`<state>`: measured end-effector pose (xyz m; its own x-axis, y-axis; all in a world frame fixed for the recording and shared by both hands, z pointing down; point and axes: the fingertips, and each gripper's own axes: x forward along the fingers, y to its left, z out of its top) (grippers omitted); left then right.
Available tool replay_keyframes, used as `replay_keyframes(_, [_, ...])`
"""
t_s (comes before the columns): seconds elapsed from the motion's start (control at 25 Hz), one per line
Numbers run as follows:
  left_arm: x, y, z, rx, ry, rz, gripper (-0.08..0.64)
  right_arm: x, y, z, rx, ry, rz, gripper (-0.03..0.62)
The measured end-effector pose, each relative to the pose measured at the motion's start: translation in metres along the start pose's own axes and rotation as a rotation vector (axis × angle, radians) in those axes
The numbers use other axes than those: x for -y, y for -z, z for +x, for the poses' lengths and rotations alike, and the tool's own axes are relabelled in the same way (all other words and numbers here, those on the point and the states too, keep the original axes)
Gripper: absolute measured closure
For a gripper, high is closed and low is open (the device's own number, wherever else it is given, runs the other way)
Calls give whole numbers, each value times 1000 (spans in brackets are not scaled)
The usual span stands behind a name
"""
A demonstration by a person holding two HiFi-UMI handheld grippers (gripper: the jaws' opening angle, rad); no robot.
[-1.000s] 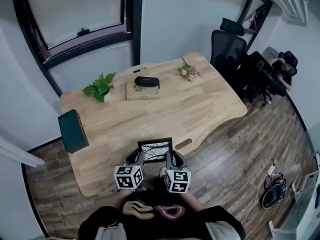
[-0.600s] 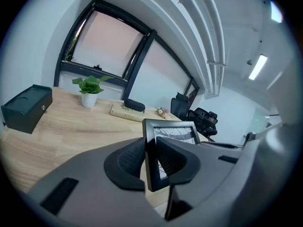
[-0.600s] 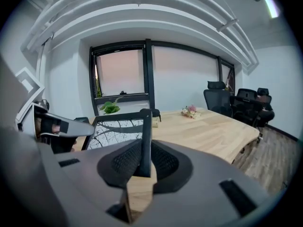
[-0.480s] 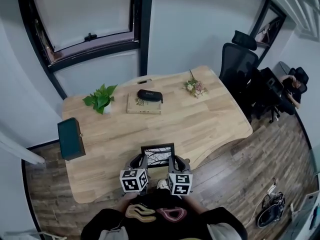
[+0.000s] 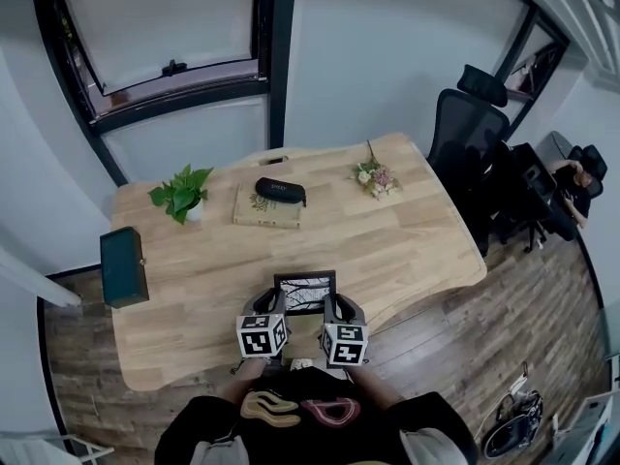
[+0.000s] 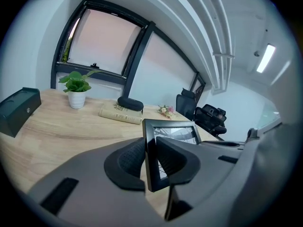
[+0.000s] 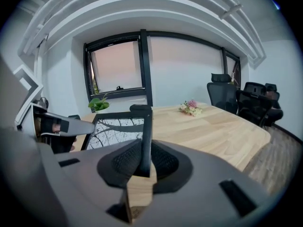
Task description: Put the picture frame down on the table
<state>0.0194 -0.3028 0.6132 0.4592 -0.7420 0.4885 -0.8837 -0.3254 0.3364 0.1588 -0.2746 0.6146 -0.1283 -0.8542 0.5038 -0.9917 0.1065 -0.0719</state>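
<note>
Both grippers have carried the black-edged picture frame with a branch print [image 5: 304, 292] forward, over the near edge of the pale wooden table [image 5: 417, 240]. The left gripper [image 5: 268, 305] and right gripper [image 5: 335, 308] each clamp a side rail. Its face tilts upward and its long axis runs crosswise. Bare wood stretches ahead to the tan book [image 5: 263, 207]. Dark plank floor [image 5: 465, 347] surrounds the table.

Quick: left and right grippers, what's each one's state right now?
Left gripper: shut on the picture frame, left edge.
Right gripper: shut on the same frame, right edge.
</note>
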Motion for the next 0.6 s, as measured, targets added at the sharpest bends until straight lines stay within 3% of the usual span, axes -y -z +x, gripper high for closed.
replay_keyframes(0.6, [-5,12,69,-73,-75,-15,479,37,6,62,-74,-34,-54,520])
